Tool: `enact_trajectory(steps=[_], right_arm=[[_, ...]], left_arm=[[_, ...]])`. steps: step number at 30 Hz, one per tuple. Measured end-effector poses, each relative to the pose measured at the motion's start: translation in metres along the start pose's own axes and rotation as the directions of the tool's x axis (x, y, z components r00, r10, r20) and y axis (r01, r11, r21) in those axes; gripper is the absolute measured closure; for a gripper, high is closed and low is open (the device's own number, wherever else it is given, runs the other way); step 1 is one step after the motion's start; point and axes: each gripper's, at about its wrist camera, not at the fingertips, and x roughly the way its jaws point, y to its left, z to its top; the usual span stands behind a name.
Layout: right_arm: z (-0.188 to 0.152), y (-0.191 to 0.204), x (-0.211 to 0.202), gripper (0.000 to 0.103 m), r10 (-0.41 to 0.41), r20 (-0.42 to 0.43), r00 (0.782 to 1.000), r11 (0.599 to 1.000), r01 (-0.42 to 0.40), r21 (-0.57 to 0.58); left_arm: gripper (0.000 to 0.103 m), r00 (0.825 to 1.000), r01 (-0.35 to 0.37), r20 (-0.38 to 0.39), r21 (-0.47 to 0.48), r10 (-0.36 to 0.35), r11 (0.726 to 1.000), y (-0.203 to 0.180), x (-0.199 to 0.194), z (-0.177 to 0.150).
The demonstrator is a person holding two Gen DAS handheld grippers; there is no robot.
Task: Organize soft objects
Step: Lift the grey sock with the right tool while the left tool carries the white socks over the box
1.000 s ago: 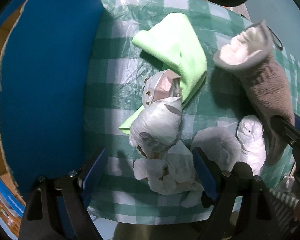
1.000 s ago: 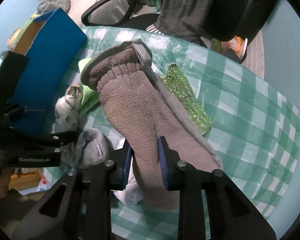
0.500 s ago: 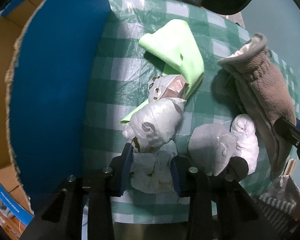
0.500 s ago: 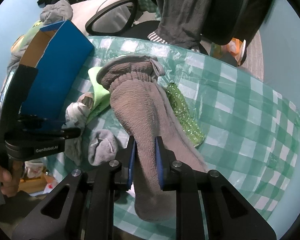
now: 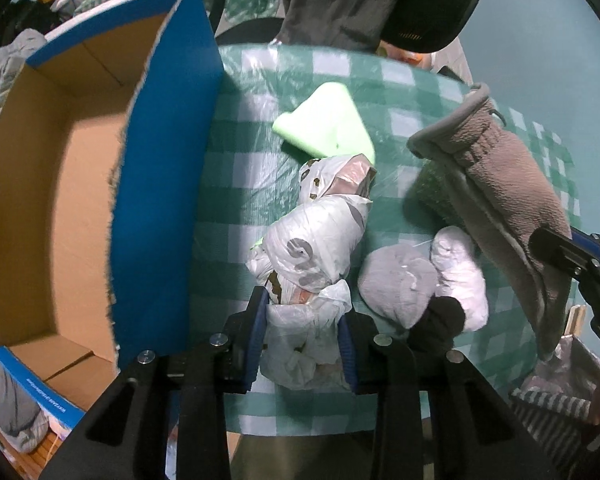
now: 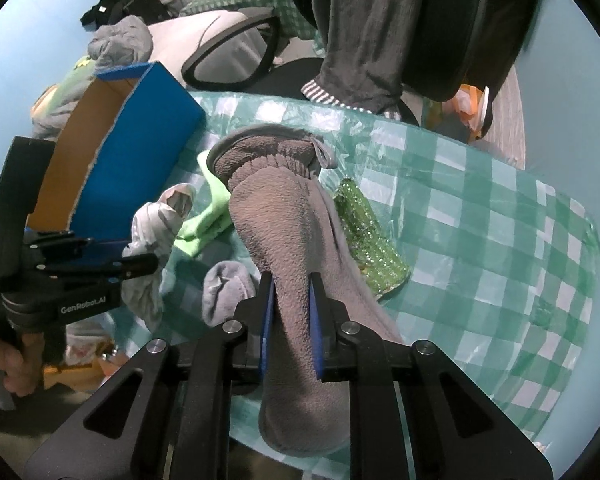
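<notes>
My left gripper (image 5: 303,334) is shut on a white knotted plastic bag bundle (image 5: 316,248) and holds it above the green checked table (image 5: 236,216); it also shows in the right wrist view (image 6: 156,240). My right gripper (image 6: 291,320) is shut on a fuzzy brown sock (image 6: 276,216), held up over the table; the sock shows in the left wrist view (image 5: 504,188). A light green cloth (image 5: 328,124), a grey rolled sock (image 5: 396,284) and a white bundle (image 5: 460,276) lie on the table.
An open blue cardboard box (image 5: 60,184) stands at the table's left edge. A sparkly green cloth (image 6: 364,236) lies under the brown sock. An office chair (image 6: 236,56) with dark clothes draped over it stands behind the table.
My left gripper closed on the plastic bag bundle and lifted it, pulling back so the box's inside shows. My right gripper raised the brown sock higher.
</notes>
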Motion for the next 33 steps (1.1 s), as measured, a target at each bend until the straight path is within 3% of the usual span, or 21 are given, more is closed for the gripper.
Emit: enact_trajectory(steps=[11, 33], right_arm=[[-0.002, 0.000, -0.018, 0.088, 0.049, 0.038, 0.998, 0.997, -0.051, 0.054], [0.005, 0.026, -0.055, 0.088, 0.039, 0.100, 0.994, 0.998, -0.043, 0.037]], left_arm=[[0.070, 0.999, 0.011, 0.042, 0.011, -0.011, 1.000, -0.006, -0.019, -0.007], [0.070, 0.987, -0.031, 0.162, 0.046, 0.023, 0.998, 0.008, -0.085, -0.014]])
